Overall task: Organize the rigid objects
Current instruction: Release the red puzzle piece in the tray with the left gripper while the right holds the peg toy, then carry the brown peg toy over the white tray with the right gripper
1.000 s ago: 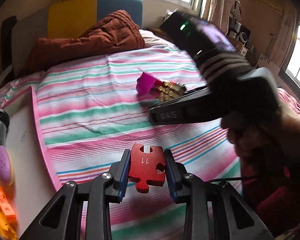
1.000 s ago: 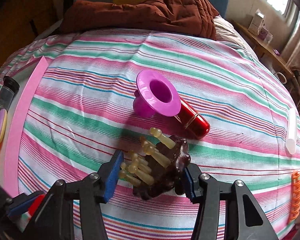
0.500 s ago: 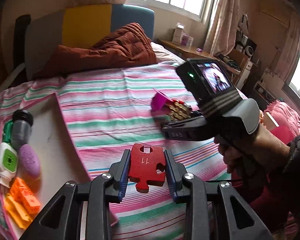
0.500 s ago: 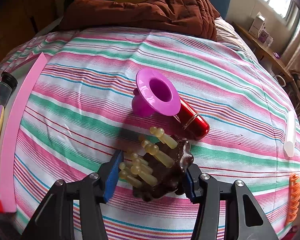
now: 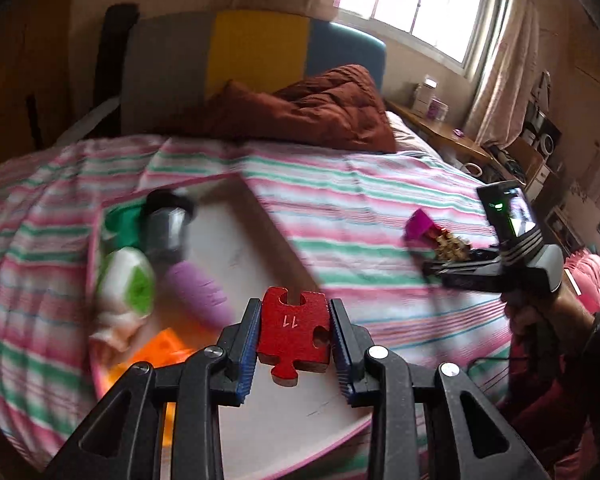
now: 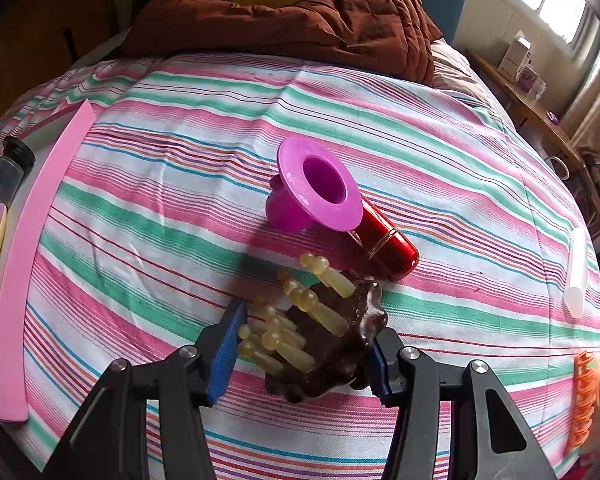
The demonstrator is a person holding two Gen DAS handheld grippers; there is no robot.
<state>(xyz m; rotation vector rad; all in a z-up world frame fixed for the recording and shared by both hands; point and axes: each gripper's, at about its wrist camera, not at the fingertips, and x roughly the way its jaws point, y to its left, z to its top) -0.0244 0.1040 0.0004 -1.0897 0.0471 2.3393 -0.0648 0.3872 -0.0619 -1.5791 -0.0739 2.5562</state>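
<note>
The striped bedspread (image 6: 204, 128) covers the bed, with a brown quilt (image 6: 300, 20) bunched at its head; on the bedspread's left side lies a white tray with a pink rim (image 5: 272, 248), and in the left wrist view it holds a dark-capped grey bottle (image 5: 166, 228), a white and green item (image 5: 130, 280), a purple oval piece (image 5: 202, 292) and orange blocks (image 5: 160, 350), all blurred, so their exact kinds are uncertain.

Near the middle of the bedspread a magenta flanged cup (image 6: 314, 196) lies on its side, touching a red metallic cylinder (image 6: 388, 240) just behind it; a white tube (image 6: 576, 272) lies well apart at the bedspread's right edge.

The right gripper (image 6: 300, 352) is closed about halfway on a dark brown holder with yellowish pegs (image 6: 328, 340), which rests on the bedspread just in front of the cup.

The left gripper (image 5: 294, 336) is clamped narrowly on a red jigsaw piece (image 5: 294, 330) marked 11, held above the tray's near end.
</note>
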